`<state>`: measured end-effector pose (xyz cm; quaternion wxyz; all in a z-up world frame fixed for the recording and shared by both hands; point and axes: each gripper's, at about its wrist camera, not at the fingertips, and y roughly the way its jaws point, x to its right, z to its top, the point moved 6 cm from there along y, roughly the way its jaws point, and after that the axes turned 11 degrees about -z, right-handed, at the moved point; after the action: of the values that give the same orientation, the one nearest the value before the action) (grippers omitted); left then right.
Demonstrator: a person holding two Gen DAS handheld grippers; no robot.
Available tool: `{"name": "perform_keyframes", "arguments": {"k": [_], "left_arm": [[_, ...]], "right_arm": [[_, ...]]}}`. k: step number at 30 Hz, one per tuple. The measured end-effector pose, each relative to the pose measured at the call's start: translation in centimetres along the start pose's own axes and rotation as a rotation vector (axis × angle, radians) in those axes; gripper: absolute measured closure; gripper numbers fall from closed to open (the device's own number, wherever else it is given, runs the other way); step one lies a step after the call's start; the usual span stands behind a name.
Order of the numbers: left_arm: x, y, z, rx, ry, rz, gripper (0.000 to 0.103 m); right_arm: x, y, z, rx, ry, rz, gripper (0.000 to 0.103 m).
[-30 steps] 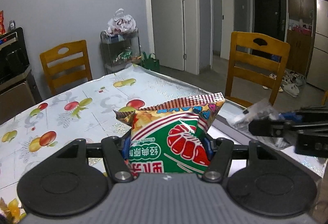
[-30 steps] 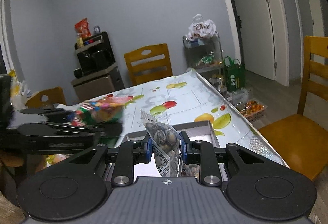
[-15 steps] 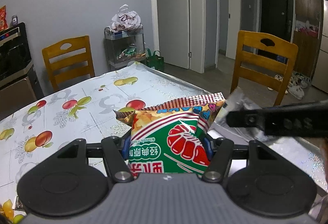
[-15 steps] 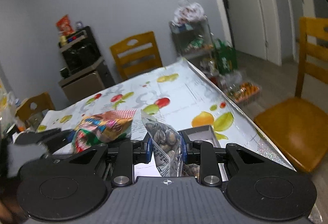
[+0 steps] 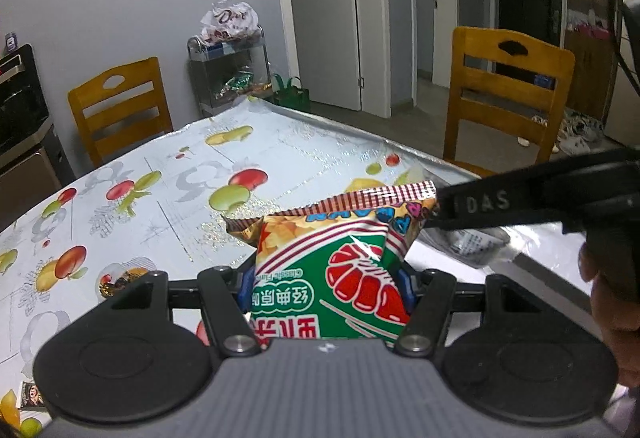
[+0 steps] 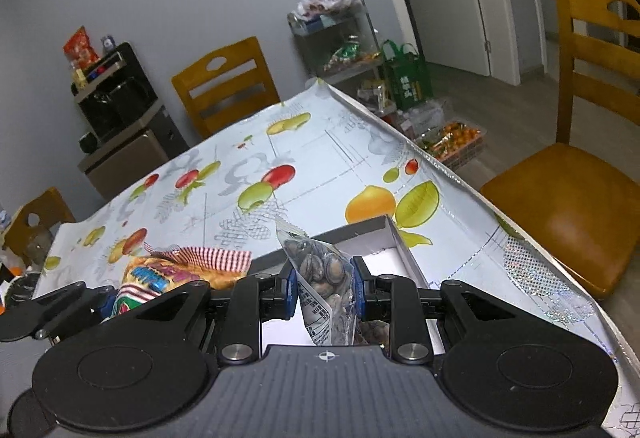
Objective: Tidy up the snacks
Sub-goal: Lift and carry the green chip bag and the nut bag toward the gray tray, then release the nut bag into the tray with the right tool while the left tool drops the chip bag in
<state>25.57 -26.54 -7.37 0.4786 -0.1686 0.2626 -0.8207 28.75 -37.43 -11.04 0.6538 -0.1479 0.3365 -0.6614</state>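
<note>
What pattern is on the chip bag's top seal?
Red-and-white checks on the chip bag seal, clearest in left wrist view.

Black rigs, blue pads.
Left gripper [image 5: 326, 284] and right gripper [image 6: 325, 281]: ribbed grey housing, round black discs, silver screws, blue fingers [image 6: 357, 288]; white "DAS" lettering, bare skin beside it.

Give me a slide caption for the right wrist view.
Right hand-held gripper grips a clear shellfish packet above an open white box.
</note>
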Motion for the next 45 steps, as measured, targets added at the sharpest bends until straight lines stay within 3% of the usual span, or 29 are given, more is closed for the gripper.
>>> {"name": "perform_keyframes", "arguments": {"k": [11,34,38,45], "left_arm": [[0.0,0.8,-1.1,-0.012,0.027,0.002,0.042],[0.1,1.1,-1.7,-0.001,0.041,0.008,0.04],[0.0,1.0,-1.7,0.001,0.034,0.008,0.04],[0.0,0.8,-1.7,0.002,0.033,0.007,0.04]], "right_arm": [[0.3,1.2,-0.9,-0.01,-0.012,-0.015,0.075],[1.3,0.2,-0.5,-0.007,0.095,0.074,0.068],[1.3,-0.6,-0.3,0.007,0.096,0.073,0.062],[3.0,-3.8,0.6,0.088,0.149,0.065,0.034]]}}
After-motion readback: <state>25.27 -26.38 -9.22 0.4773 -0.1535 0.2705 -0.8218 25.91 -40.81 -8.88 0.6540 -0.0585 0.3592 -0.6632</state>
